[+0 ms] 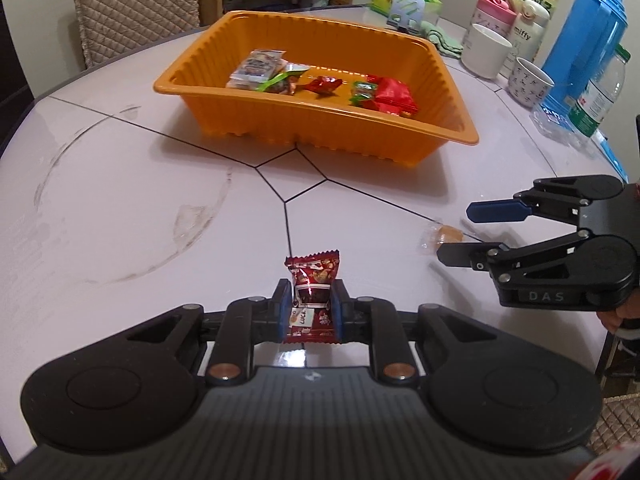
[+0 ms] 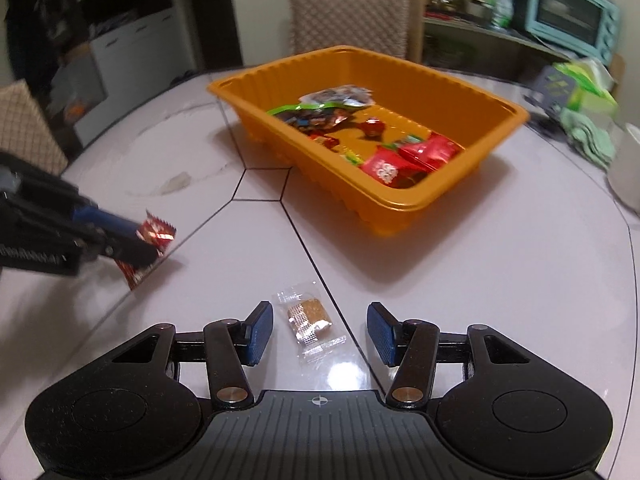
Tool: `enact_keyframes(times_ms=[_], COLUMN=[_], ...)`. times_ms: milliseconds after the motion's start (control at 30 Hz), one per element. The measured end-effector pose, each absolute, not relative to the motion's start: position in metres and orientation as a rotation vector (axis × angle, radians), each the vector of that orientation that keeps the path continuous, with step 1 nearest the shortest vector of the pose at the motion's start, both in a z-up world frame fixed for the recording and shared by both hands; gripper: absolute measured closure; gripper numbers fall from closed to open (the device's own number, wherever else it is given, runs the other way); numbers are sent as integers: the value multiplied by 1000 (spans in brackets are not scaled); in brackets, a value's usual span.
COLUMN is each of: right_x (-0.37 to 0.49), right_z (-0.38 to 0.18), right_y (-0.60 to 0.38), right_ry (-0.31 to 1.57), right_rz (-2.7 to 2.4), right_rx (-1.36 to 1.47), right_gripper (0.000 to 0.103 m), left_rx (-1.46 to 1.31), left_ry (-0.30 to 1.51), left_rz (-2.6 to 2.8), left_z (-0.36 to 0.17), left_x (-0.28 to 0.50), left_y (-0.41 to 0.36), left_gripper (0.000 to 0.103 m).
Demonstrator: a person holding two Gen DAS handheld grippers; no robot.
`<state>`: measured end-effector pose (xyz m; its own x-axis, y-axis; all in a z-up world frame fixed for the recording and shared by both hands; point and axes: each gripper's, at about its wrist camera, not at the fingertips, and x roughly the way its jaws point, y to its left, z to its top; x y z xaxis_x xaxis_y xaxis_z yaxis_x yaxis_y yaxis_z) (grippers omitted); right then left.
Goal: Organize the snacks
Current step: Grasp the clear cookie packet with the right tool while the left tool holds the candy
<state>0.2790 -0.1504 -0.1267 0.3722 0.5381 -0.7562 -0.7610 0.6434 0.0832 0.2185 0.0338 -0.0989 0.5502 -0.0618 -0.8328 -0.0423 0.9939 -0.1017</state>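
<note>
**Red packet clamped, clear wrapper waiting**

Red foil first: the left tongs [image 1: 310, 312] are clamped tight on a dark red snack packet [image 1: 312, 300], both blue pads pressing its sides, the packet upright and, from the right wrist view, lifted clear of the pale table [image 1: 120, 184].

Over to the right tongs [image 2: 316, 332]: they stand part-way open, nothing held, pointing down at a small clear-wrapped biscuit [image 2: 308, 318] that lies flat on the table between the two blue pads [image 2: 259, 332], touching neither. It sits a shade nearer the left pad, close by a dark seam in the tabletop.

So how to play this? My read: centre the right tongs over the brown square itself, not the loose clear ends, come low enough that the pads meet the biscuit's edges, then close gently, since a thin slippery wrapper could squirt out or the biscuit crack.

Further up the table, the orange tray [image 1: 200, 76] already holds several packets, red, green and silver, with open floor left in the middle. The left packet looks bound for it: carry it over the near rim, then release low.

Beyond the tray sit mugs [image 1: 486, 50] and a blue flask [image 1: 588, 40], well apart from the action.
</note>
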Motion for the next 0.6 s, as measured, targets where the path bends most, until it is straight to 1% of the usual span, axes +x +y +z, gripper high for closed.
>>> enact_keyframes(times_ms=[67, 133, 267, 333, 600], right_x=[279, 280, 278, 276, 273], right_z=[-129, -130, -132, -132, -130], right_y=[-147, -144, -141, -140, -136], right_ry=[833, 834, 831, 832, 836], right_rz=[865, 878, 893, 895, 896], right_rx=[-335, -357, -389, -389, -397], right_gripper=[51, 64, 72, 79, 81], left_rx=[-118, -124, -132, -133, -140], left_ry=[987, 985, 980, 977, 970], left_rz=[-3, 3, 14, 20, 31], left_z=[-99, -98, -96, -95, -92], left_x=[217, 216, 215, 214, 213], left_y=[35, 37, 38, 38, 38], left_gripper=[85, 85, 85, 85, 85])
